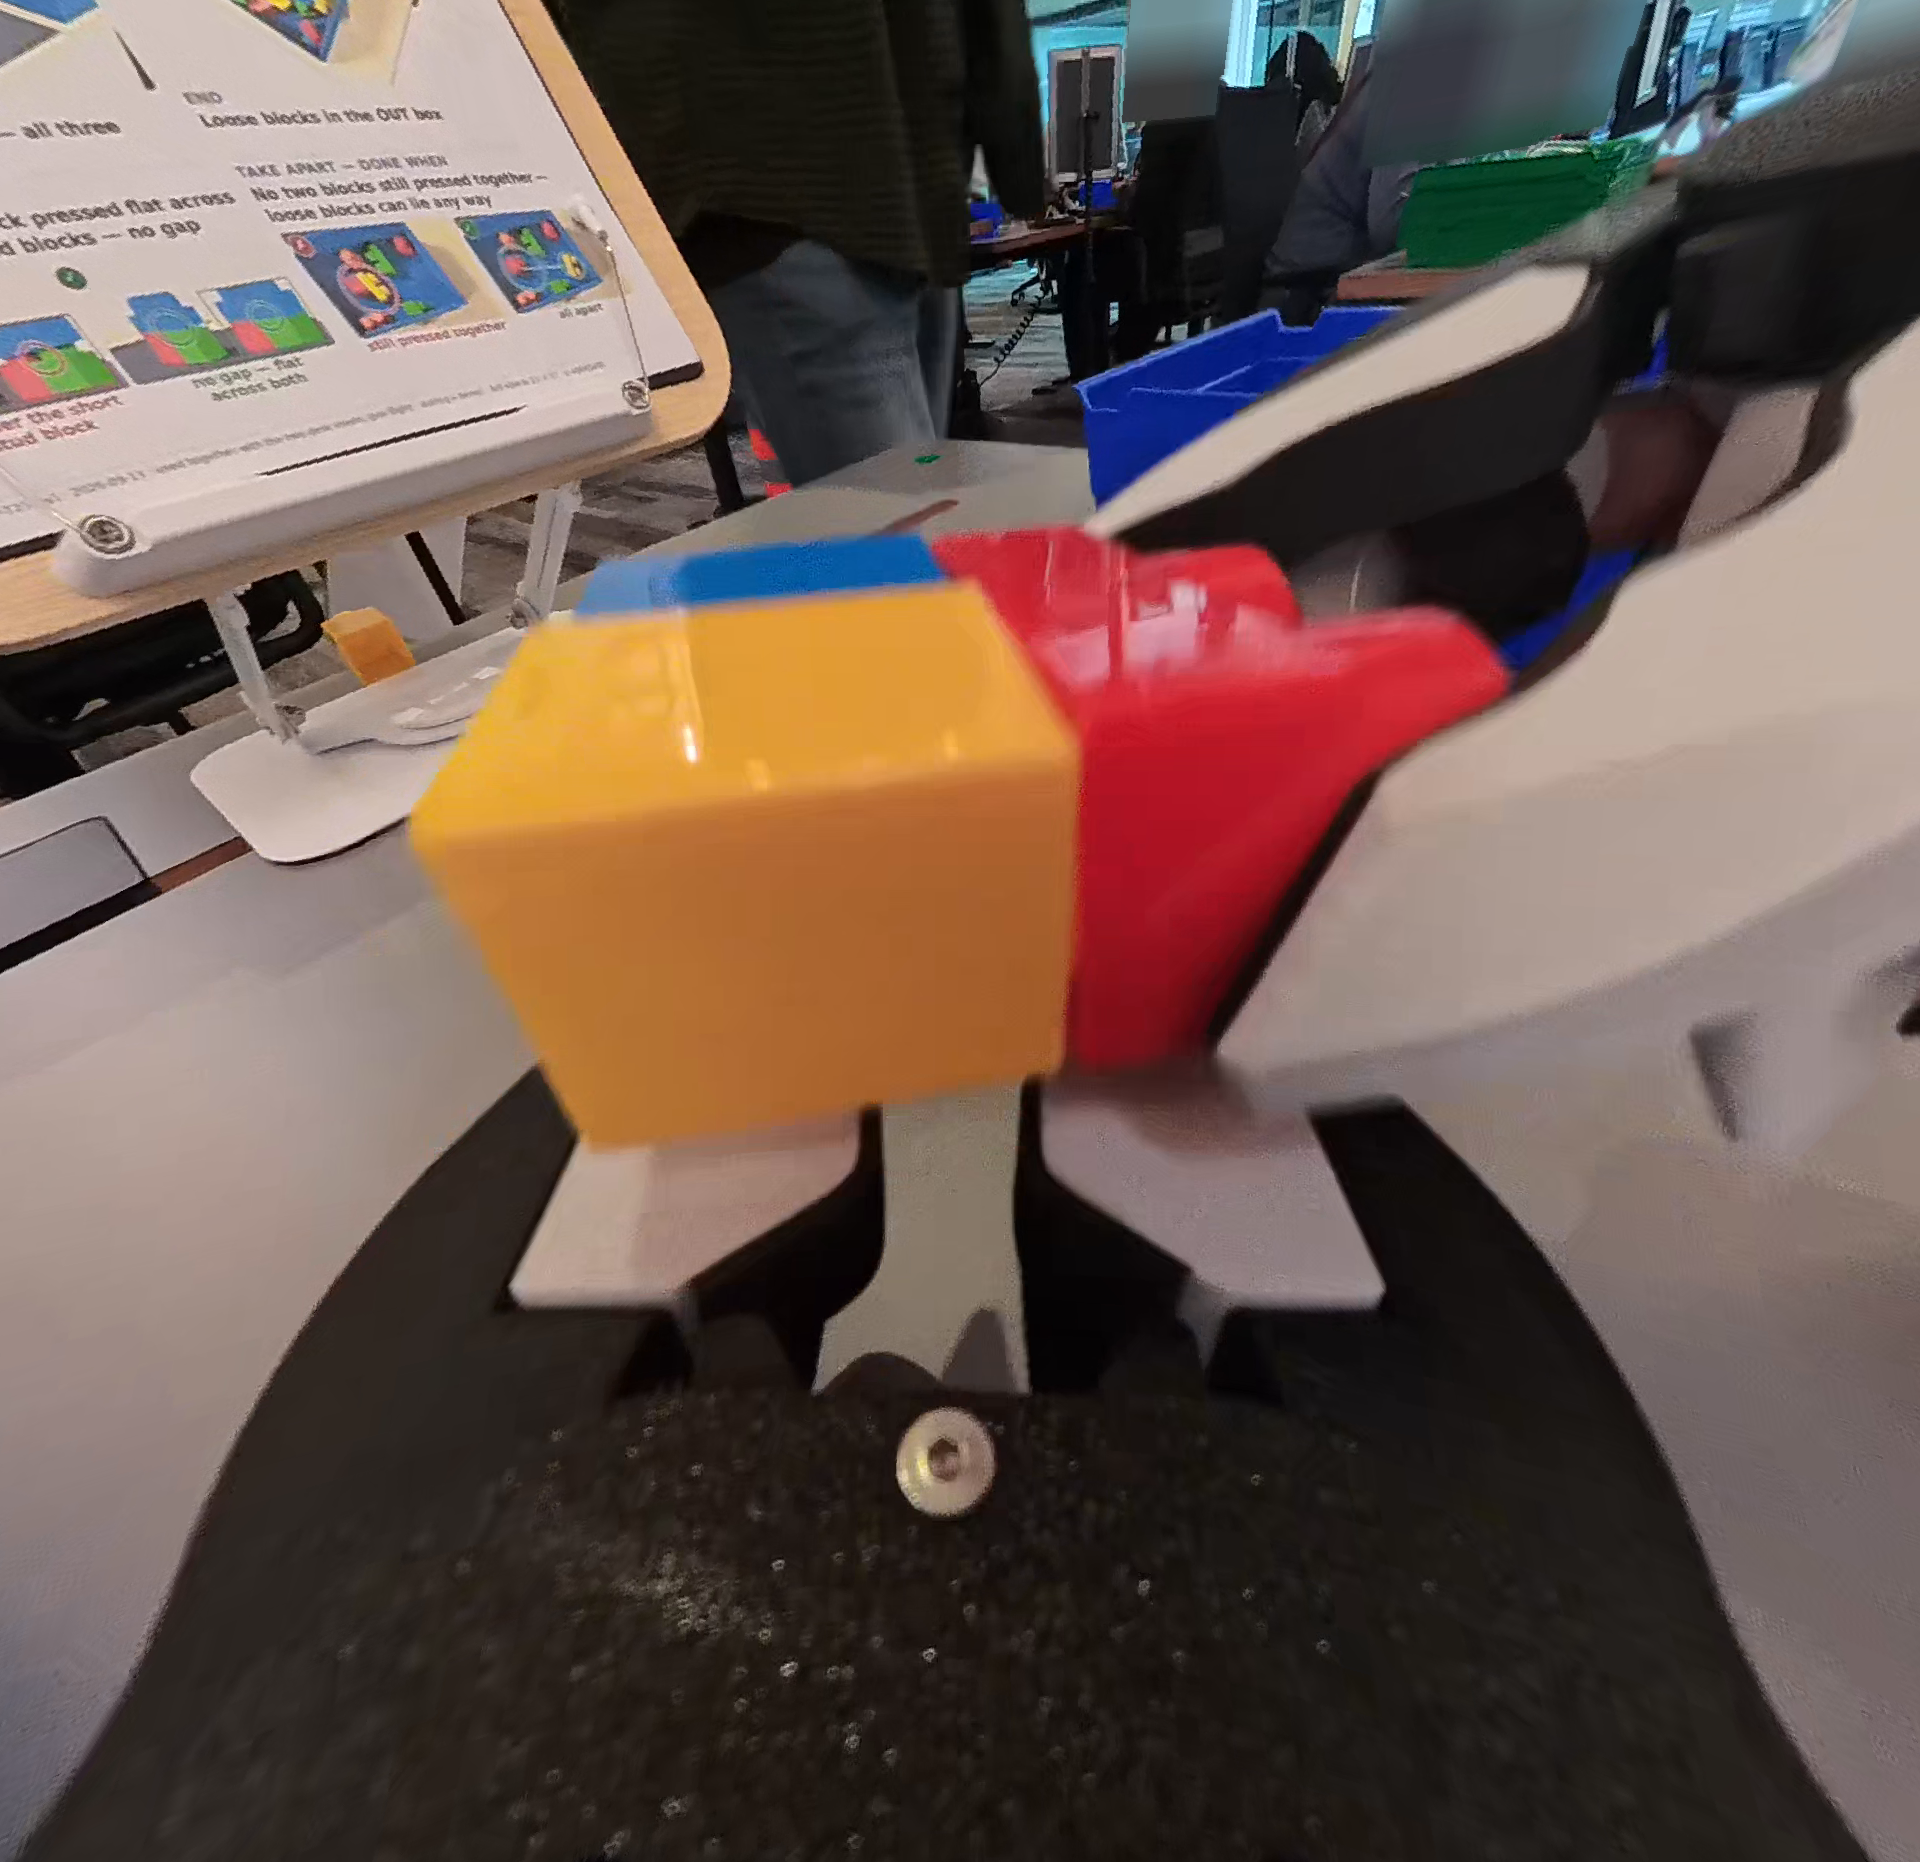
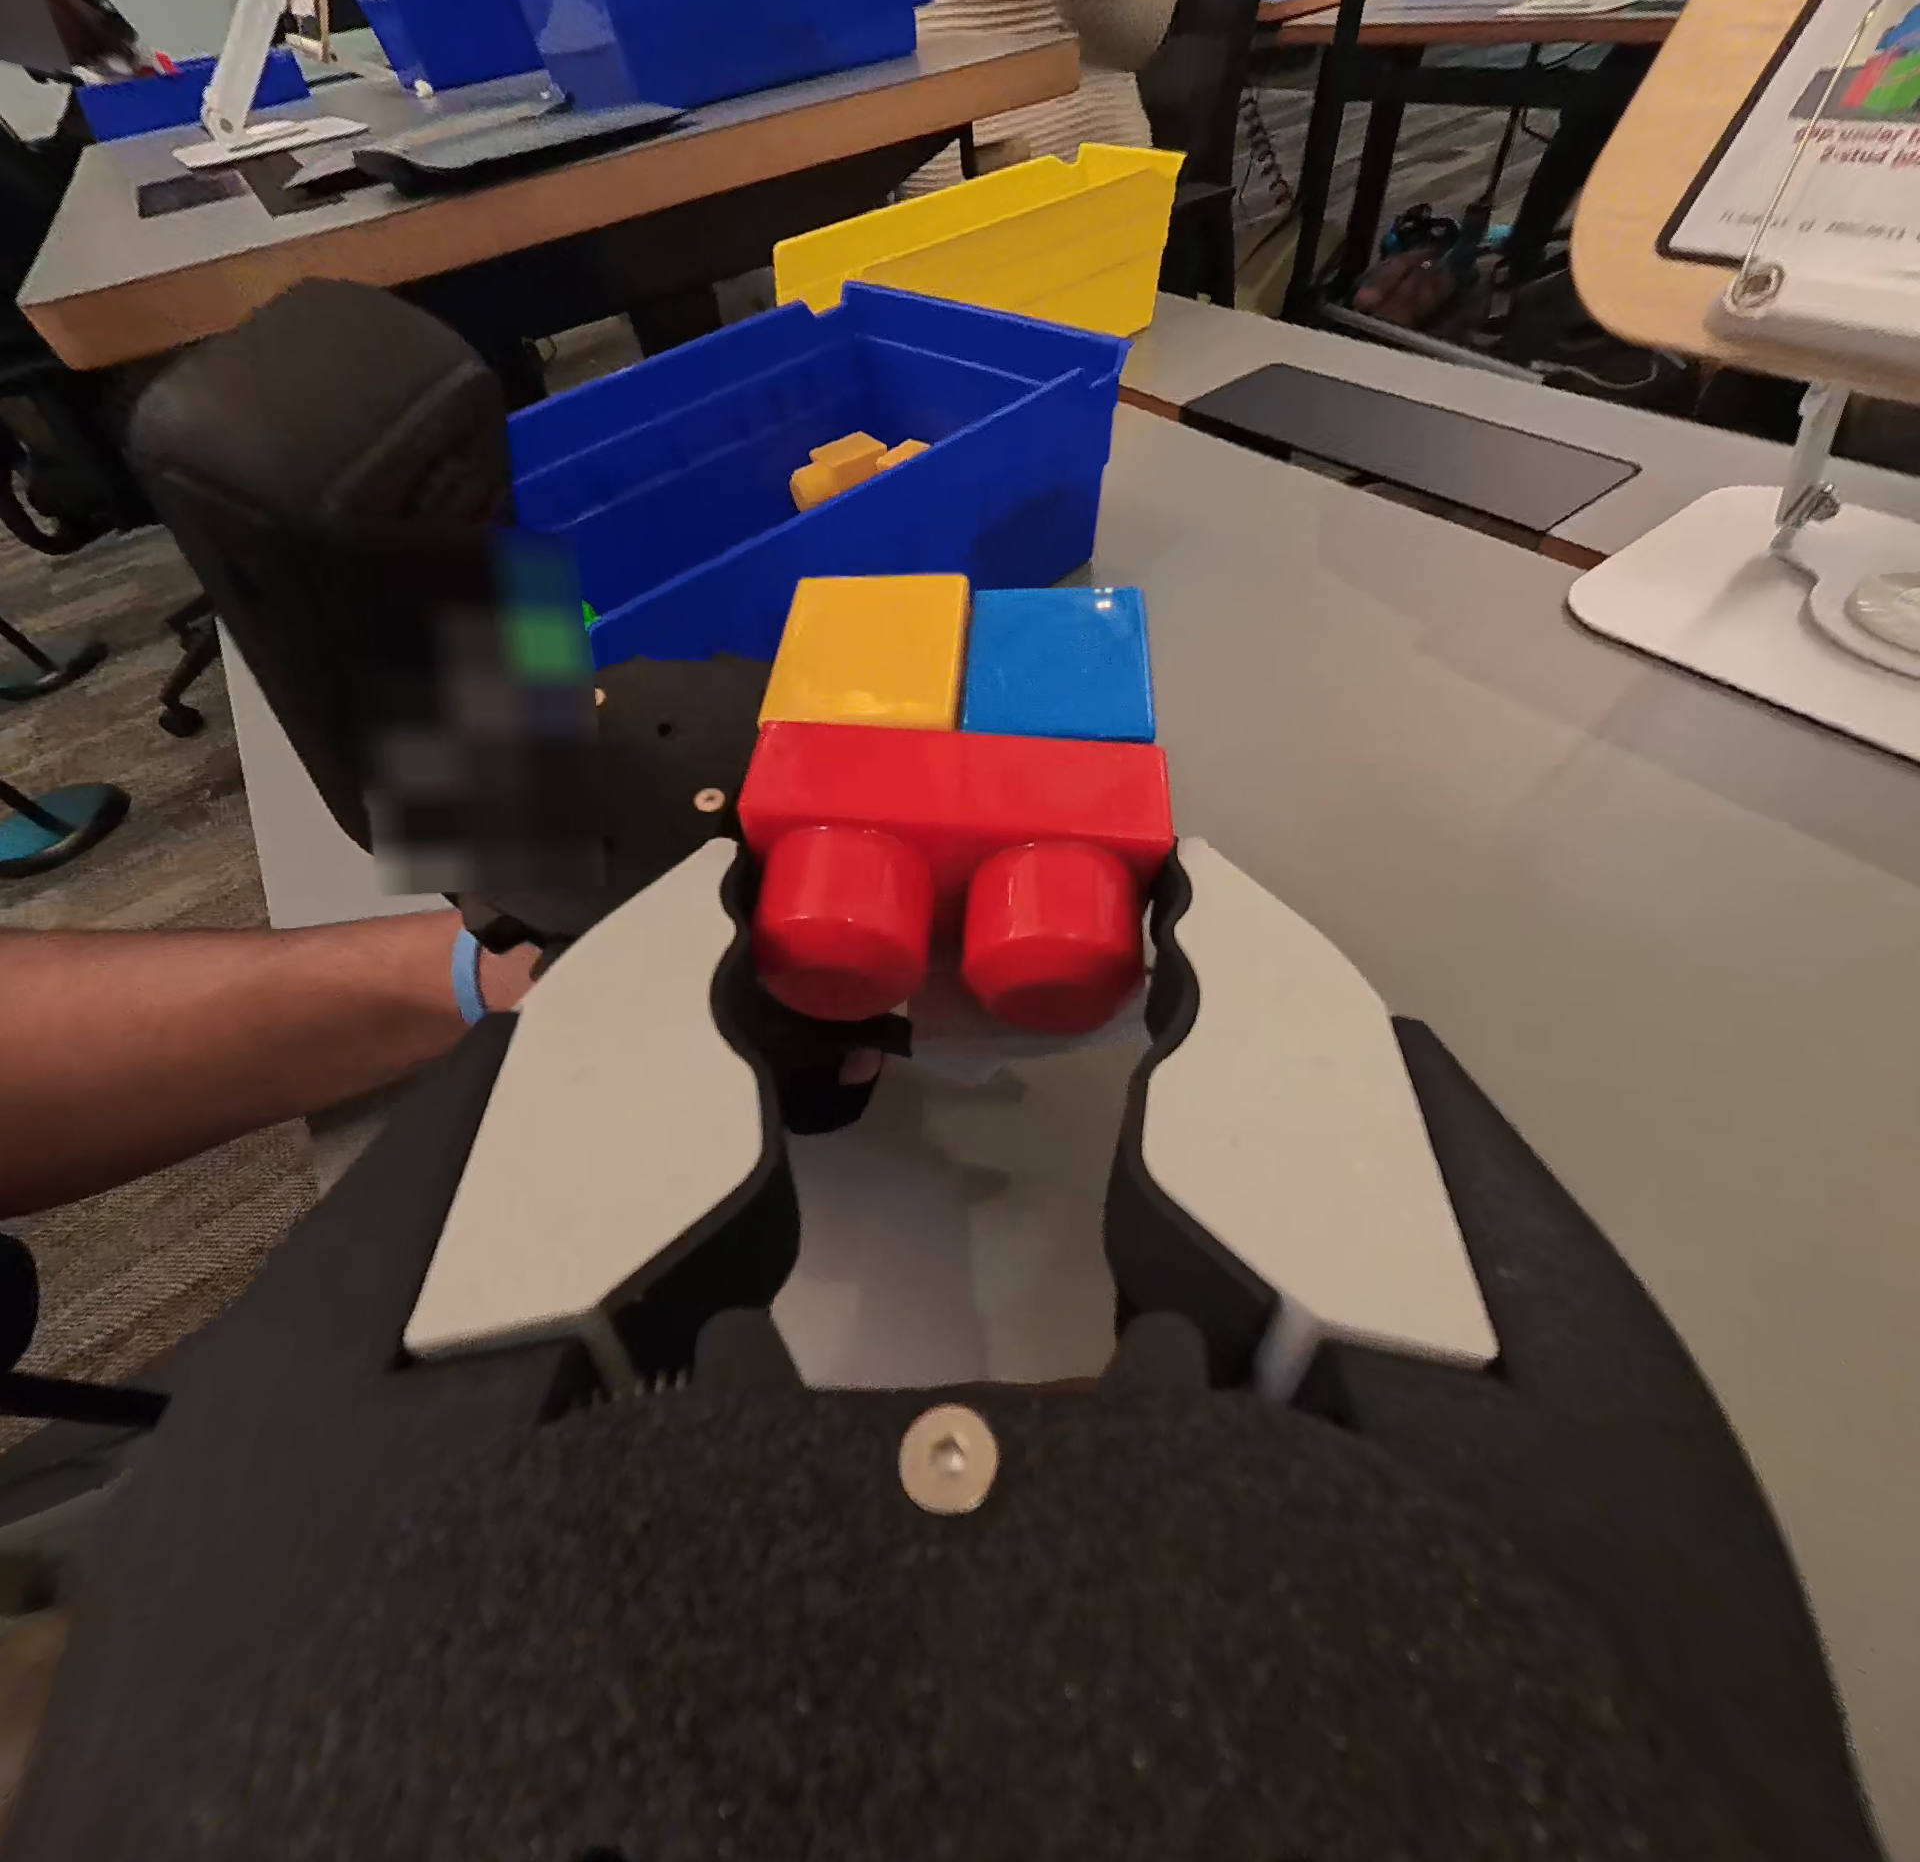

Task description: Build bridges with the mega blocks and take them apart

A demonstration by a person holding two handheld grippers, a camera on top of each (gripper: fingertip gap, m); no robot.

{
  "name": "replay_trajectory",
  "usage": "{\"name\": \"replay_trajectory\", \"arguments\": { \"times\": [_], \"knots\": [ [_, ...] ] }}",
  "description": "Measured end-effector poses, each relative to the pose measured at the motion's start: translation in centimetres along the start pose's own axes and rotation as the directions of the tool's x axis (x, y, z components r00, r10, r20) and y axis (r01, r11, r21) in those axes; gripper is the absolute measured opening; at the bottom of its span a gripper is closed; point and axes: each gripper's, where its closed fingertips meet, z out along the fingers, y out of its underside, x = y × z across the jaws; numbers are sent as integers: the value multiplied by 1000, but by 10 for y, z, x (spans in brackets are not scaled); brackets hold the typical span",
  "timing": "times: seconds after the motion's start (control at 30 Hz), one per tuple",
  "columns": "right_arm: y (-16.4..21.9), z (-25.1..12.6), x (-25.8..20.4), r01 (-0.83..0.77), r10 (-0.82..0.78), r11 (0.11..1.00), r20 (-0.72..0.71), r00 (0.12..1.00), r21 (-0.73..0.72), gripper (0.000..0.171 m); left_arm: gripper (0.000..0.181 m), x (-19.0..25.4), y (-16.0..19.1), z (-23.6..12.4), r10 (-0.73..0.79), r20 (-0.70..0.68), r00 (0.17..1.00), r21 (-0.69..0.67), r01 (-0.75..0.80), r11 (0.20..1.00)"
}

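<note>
Above the worktop (image 2: 1455, 773), right gripper (image 2: 951, 939) fingers clamp the red block (image 2: 956, 789), left gripper (image 1: 935, 1116) fingers pinch the yellow block (image 1: 758, 867) at twelve o'clock: seemingly take-apart, needing opposed pulling.

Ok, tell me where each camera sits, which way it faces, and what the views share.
Left wrist view: on the left gripper, facing the yellow block, an instruction board behind; its own fingers show, with the right gripper entering from the right.
Right wrist view: on the right gripper, facing the red block and blue bin; its own fingers and a forearm show.
Shared: the red, yellow and blue block bridge.
</note>
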Motion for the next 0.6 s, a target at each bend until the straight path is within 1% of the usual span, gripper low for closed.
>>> {"name": "replay_trajectory", "arguments": {
  "times": [0.13,0.2,0.23,0.27,0.33,0.4,0.47,0.5,0.53,0.6],
  "knots": [
    [-13,-21,13,94,-94,995,-1,996,-46,72,34,-10,2,-9,-3,25,1000,-17,4,1000],
    [-15,-38,24,153,-156,984,-21,988,-86,72,40,-19,2,-21,-19,64,998,-22,20,1000],
    [-14,-48,29,182,-186,977,-32,982,-108,72,45,-22,1,-29,-28,78,997,-21,30,999],
    [-13,-57,35,206,-214,971,-55,975,-125,72,54,-25,-1,-38,-39,107,994,-18,41,999],
    [-5,-74,48,231,-254,956,-116,960,-182,72,65,-40,-4,-57,-74,247,966,-20,81,996],
    [5,-87,59,217,-262,949,-187,947,-229,72,69,-50,-5,-77,-148,391,909,2,160,987],
    [14,-96,67,158,-221,958,-266,938,-238,72,77,-54,0,-90,-165,496,852,-3,191,982],
    [18,-99,70,127,-196,963,-299,934,-236,72,78,-54,4,-94,-169,537,826,-8,206,979],
    [23,-101,71,105,-179,967,-321,930,-234,72,83,-52,6,-96,-180,549,816,-10,221,975],
    [33,-104,73,70,-154,969,-357,921,-238,73,85,-51,7,-100,-171,584,794,-8,216,976]
  ]
}}
